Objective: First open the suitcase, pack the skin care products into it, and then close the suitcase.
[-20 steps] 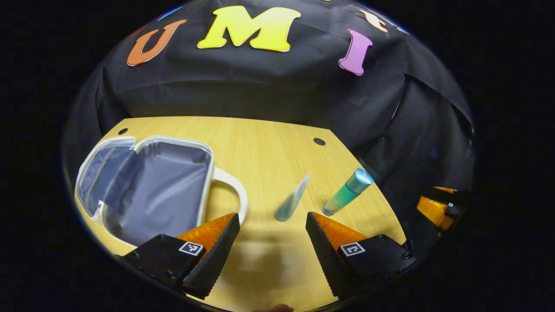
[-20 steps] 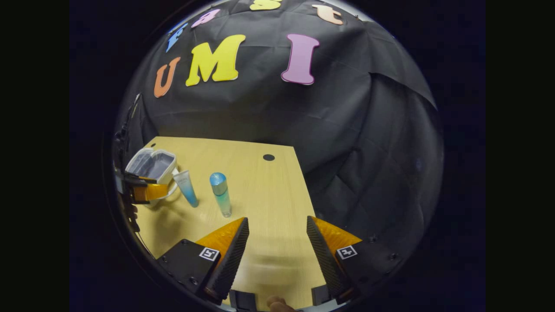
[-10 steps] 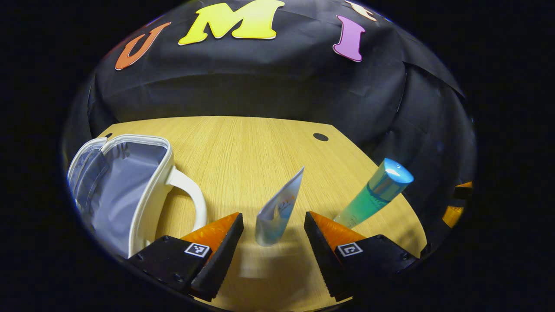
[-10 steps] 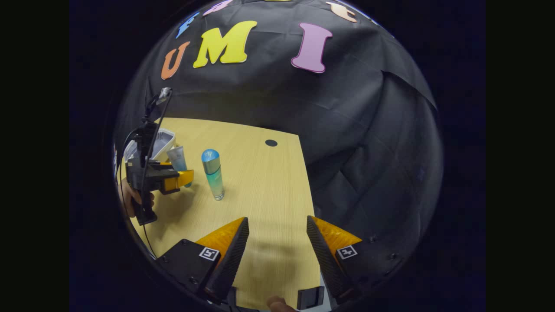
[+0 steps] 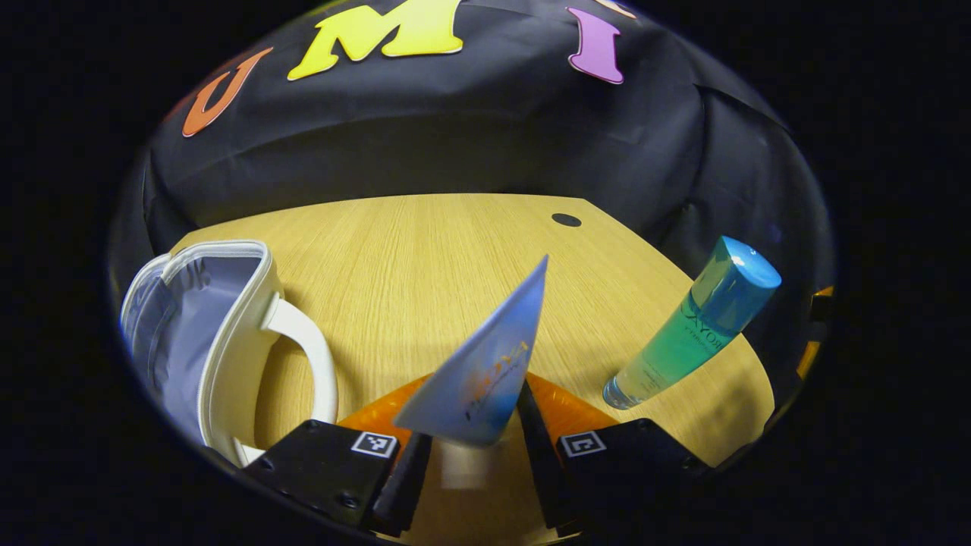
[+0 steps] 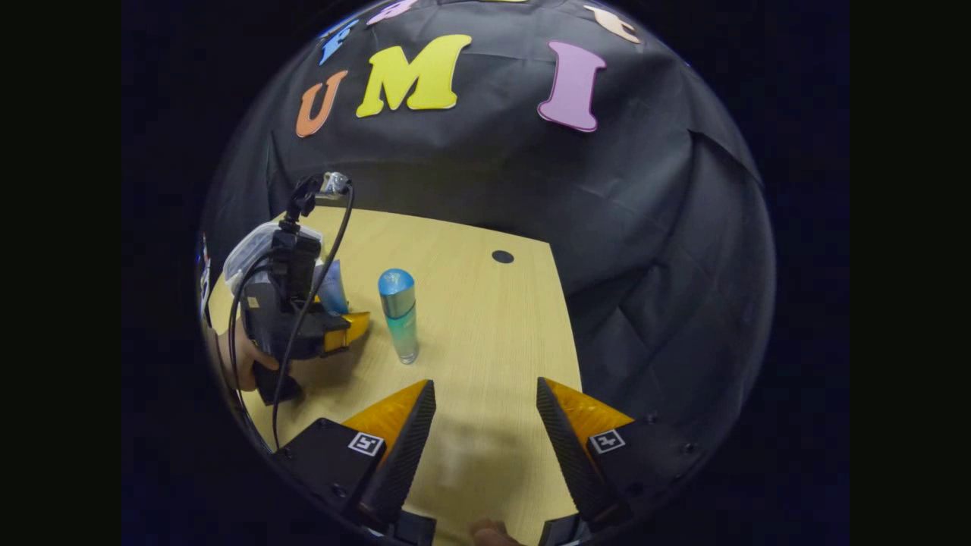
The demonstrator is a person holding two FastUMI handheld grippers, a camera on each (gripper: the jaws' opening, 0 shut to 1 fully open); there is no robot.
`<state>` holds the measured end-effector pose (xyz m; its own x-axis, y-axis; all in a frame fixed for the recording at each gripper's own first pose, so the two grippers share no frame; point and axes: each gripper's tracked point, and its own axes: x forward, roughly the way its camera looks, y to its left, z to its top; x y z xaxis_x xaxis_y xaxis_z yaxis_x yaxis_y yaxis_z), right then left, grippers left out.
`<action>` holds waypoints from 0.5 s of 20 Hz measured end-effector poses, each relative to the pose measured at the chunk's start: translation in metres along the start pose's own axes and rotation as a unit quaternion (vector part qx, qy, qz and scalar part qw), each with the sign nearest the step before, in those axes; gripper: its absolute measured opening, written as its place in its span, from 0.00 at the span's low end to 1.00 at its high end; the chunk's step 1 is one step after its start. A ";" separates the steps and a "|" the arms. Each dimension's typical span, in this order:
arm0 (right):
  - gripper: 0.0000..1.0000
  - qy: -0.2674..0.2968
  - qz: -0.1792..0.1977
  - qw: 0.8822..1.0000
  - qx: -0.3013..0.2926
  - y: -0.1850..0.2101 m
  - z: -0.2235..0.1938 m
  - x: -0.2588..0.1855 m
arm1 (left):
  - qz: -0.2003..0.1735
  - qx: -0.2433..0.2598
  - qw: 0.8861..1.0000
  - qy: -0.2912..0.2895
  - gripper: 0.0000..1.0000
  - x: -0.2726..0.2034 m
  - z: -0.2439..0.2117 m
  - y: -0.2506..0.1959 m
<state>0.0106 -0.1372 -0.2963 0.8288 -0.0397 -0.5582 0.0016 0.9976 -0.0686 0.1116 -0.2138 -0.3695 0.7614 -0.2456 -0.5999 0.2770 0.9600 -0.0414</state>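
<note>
A small white suitcase (image 5: 190,334) lies open at the left of the wooden table (image 5: 425,250), its grey lining showing and its handle (image 5: 315,364) facing me. My left gripper (image 5: 474,398) is shut on a pale blue squeeze tube (image 5: 485,371), which leans to the right between the fingers. A teal bottle with a blue cap (image 5: 694,322) stands to the right of it. In the right gripper view, the right gripper (image 6: 485,390) hangs open over the table's near edge with nothing between its fingers. The bottle (image 6: 400,315) and the left gripper (image 6: 341,322) with the tube (image 6: 332,284) are ahead to its left.
A hand (image 6: 246,356) holds the left gripper, and a black cable loops over it. The table has a round black hole (image 6: 502,256) near its far right corner. The black cloth wall runs close behind and to the right of the table.
My left gripper has moved forward around the tube and closed on it. The right gripper has stayed open and shifted only slightly.
</note>
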 end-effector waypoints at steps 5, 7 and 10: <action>0.80 -0.008 0.024 1.000 0.001 0.019 0.004 -0.001 | -0.018 0.004 1.000 0.024 0.43 -0.011 -0.003 -0.002; 0.80 -0.008 0.043 0.999 0.010 0.034 0.005 0.004 | -0.033 -0.013 0.999 0.036 0.42 -0.029 -0.005 -0.007; 0.79 -0.009 0.064 0.998 0.025 0.059 0.015 0.026 | -0.042 -0.033 0.998 0.035 0.42 -0.064 -0.002 -0.006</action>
<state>0.0410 -0.0785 -0.3025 0.8336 0.0895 -0.5451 -0.0775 0.9960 0.0450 0.0602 -0.2036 -0.3329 0.6940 -0.3169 -0.6465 0.2962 0.9441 -0.1449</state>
